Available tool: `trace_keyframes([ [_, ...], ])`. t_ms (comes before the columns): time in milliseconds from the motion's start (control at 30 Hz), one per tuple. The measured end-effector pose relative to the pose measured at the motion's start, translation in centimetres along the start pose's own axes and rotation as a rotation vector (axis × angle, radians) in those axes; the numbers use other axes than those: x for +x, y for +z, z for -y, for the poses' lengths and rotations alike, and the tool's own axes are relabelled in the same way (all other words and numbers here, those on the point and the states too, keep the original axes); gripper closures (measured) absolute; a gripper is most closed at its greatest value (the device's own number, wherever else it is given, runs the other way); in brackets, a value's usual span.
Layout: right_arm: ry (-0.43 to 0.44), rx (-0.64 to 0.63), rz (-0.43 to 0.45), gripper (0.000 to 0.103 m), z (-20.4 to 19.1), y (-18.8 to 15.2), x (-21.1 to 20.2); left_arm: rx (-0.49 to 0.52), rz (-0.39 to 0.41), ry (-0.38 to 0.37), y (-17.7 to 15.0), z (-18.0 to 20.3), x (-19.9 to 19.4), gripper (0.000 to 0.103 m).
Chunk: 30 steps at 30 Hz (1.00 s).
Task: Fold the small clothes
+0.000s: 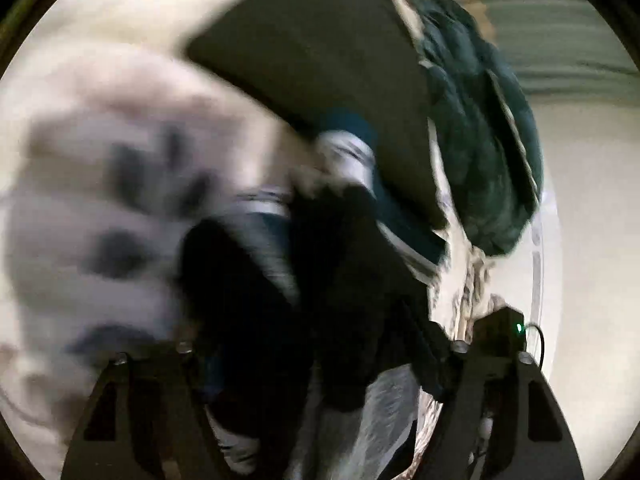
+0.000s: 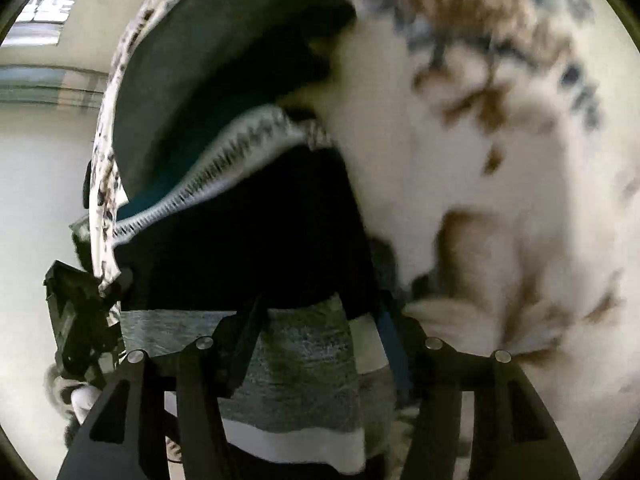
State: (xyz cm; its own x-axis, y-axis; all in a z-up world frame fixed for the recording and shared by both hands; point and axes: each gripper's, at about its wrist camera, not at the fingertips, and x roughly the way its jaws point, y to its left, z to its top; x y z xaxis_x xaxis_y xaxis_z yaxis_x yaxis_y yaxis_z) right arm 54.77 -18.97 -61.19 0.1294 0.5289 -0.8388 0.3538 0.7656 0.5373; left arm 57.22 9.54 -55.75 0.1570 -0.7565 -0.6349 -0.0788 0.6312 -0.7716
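Note:
Both views are blurred by motion. In the left wrist view a small dark garment (image 1: 332, 280) with grey and white bands hangs between the fingers of my left gripper (image 1: 316, 360), which looks shut on it. In the right wrist view the same dark garment (image 2: 256, 240), with a grey band and a white zigzag-edged trim (image 2: 224, 168), lies between the fingers of my right gripper (image 2: 320, 344), which looks shut on its lower edge. The left gripper's body (image 2: 76, 320) shows at the left of that view.
A white cloth with brown and blue floral print (image 2: 500, 140) covers the surface. A dark flat folded piece (image 1: 320, 52) and a crumpled dark green garment (image 1: 480, 128) lie beyond. Pale wall and a window (image 2: 48, 4) stand behind.

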Motion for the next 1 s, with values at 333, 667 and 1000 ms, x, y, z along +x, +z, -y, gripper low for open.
trace_keyframes([
  [333, 0.146, 0.132, 0.074, 0.083, 2.8, -1.0, -1.6, -0.001, -0.059, 0.029, 2.3, -1.7, -1.3, 0.047],
  [667, 0.023, -0.035, 0.072, 0.037, -0.5, -2.5, -6.8, 0.01, 0.184, 0.199, -4.9, 1.9, -11.0, 0.026],
  [1000, 0.054, -0.053, -0.04, 0.037, 3.3, -7.0, -8.9, -0.04, 0.208, 0.26, -13.0, 1.0, -6.8, 0.027],
])
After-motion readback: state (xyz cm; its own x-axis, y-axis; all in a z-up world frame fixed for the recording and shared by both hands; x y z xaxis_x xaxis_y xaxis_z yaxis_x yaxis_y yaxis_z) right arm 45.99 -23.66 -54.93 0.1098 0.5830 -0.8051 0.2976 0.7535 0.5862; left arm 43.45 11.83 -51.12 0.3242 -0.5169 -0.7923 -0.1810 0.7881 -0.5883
